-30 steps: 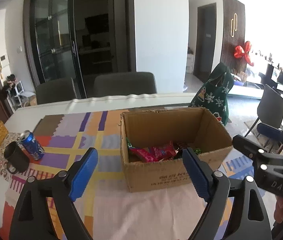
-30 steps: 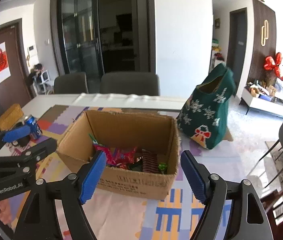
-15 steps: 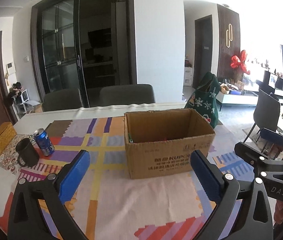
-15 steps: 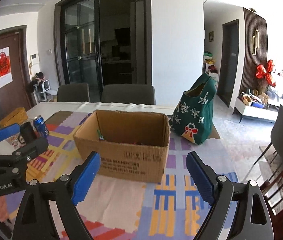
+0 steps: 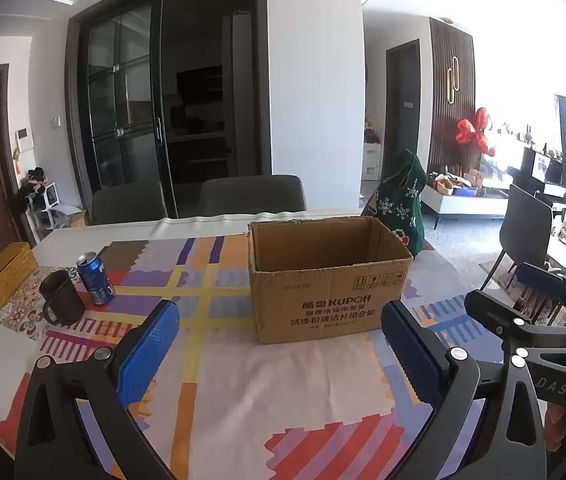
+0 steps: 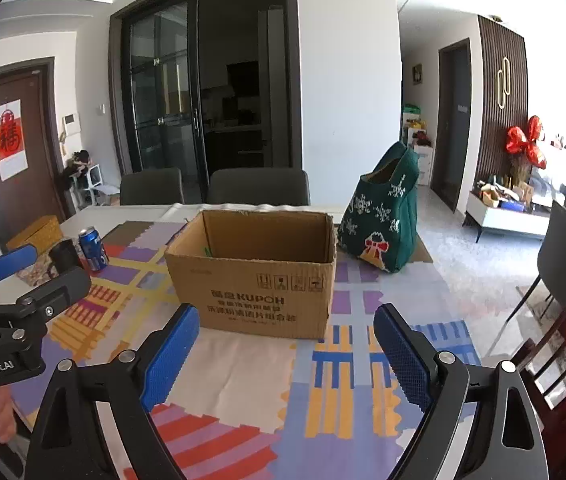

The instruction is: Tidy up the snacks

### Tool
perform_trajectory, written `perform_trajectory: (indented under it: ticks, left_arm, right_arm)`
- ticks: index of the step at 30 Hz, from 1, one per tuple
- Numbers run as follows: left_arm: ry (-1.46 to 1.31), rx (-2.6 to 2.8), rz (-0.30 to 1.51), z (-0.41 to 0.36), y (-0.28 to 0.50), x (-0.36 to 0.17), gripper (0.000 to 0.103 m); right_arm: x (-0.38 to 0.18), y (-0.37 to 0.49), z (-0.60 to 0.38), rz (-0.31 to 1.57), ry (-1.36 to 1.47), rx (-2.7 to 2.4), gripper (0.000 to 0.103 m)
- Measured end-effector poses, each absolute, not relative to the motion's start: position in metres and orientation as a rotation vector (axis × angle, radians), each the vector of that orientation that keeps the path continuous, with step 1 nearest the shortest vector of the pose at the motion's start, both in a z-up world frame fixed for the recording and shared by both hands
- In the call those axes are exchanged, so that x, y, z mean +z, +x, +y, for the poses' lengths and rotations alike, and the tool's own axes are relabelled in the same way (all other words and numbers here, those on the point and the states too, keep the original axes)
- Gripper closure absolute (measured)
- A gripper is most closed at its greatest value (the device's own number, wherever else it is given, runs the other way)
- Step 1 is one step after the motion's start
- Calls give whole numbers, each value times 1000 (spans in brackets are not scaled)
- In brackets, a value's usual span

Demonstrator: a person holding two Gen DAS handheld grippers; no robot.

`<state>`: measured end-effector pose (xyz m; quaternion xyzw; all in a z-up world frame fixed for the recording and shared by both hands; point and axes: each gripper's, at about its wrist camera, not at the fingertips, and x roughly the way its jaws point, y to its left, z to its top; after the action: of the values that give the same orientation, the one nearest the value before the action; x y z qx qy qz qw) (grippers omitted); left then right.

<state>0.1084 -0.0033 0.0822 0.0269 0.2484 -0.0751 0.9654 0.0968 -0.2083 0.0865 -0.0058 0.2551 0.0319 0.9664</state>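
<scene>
The open cardboard box point(image 5: 327, 276) sits on the colorful tablecloth point(image 5: 243, 392). Only a bit of green shows inside. The green Christmas bag point(image 6: 383, 216) stands beside it. The left gripper point(image 5: 281, 346) and the right gripper point(image 6: 287, 346) are wide open, holding nothing; the right gripper's jaws have just been opening.

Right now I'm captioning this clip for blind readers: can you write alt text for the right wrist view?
An open cardboard box sits on a colourful patterned tablecloth, framed by the open, empty blue-padded right tongs. A green Christmas bag stands to its right; a blue can and dark mug stand to its left, where the left tongs also show.
</scene>
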Motion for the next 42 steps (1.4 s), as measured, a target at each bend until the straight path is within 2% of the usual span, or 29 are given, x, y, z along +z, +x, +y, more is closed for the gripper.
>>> perform_trajectory:
  ticks: [42]
  left_arm:
    - [79,-156,477,-6,88,91,0]
  right_arm:
    - [101,65,-201,467,-18,63,13]
